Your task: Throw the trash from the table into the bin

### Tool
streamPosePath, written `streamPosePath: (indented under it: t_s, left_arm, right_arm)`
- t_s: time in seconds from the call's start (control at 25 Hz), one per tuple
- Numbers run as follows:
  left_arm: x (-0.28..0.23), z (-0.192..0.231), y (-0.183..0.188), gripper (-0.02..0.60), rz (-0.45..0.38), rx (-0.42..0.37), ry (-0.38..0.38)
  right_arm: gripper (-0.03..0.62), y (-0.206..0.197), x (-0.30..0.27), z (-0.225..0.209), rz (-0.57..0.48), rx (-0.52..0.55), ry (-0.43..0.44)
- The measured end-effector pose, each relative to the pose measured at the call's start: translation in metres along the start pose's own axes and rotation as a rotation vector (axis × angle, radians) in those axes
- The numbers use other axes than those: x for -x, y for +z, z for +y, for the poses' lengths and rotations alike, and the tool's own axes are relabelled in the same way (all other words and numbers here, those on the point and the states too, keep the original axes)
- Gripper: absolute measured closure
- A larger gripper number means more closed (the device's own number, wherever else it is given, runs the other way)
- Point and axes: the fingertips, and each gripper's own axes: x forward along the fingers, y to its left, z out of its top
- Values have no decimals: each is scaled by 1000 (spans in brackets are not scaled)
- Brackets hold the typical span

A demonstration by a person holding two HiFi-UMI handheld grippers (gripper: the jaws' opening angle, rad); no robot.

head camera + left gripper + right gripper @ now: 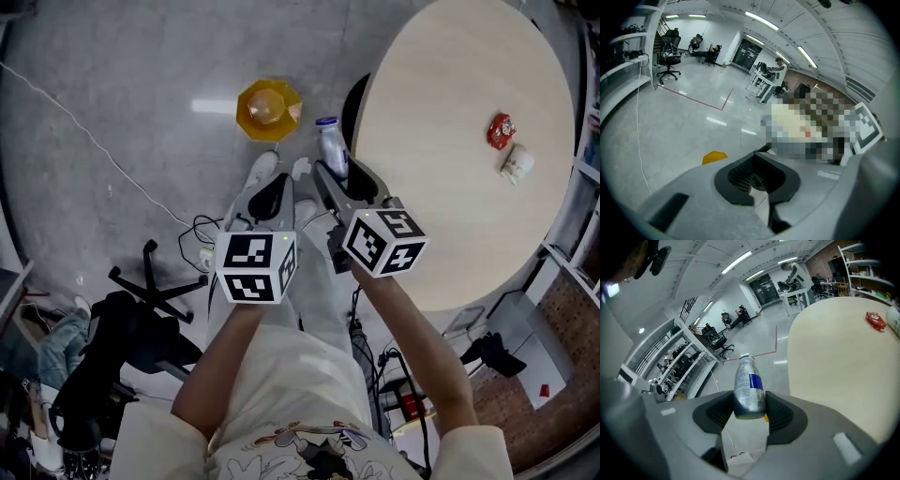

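Bottle (749, 387): found clamped between the jaws of the right gripper (749, 405), pads pressing on both sides of its lower body. Its long axis ran out along the gripper's line, cap end leading, tilted downward. It hung over the floor just off the table (450, 187) edge, no longer on the tabletop.

Bin (269, 110): yellow, standing on the floor, open top up. In the head view it lay ahead of the bottle and to its left, near but clearly apart; the bottle was not yet above the opening. In my judgement the coming move calls for a short carry forward and leftward before release.

Left gripper (754, 180): jaws together, nothing between them. It sat nearer the bin than the right, but had no part in the carry.

Outstanding on the table: a red wrapper (501, 130) and a white scrap (517, 164), side by side at the far right, well apart from both grippers.
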Motion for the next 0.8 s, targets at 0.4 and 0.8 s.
streamPosePath:
  t_s: [0.4, 0.8]
  left_arm:
    - [-49, 64, -18, 575, -10, 93, 49]
    - [-109, 129, -68, 575, -29, 231, 105]
  right_arm:
    - [378, -25, -69, 2, 9, -71, -26]
    - [378, -83, -147, -48, 61, -116, -79]
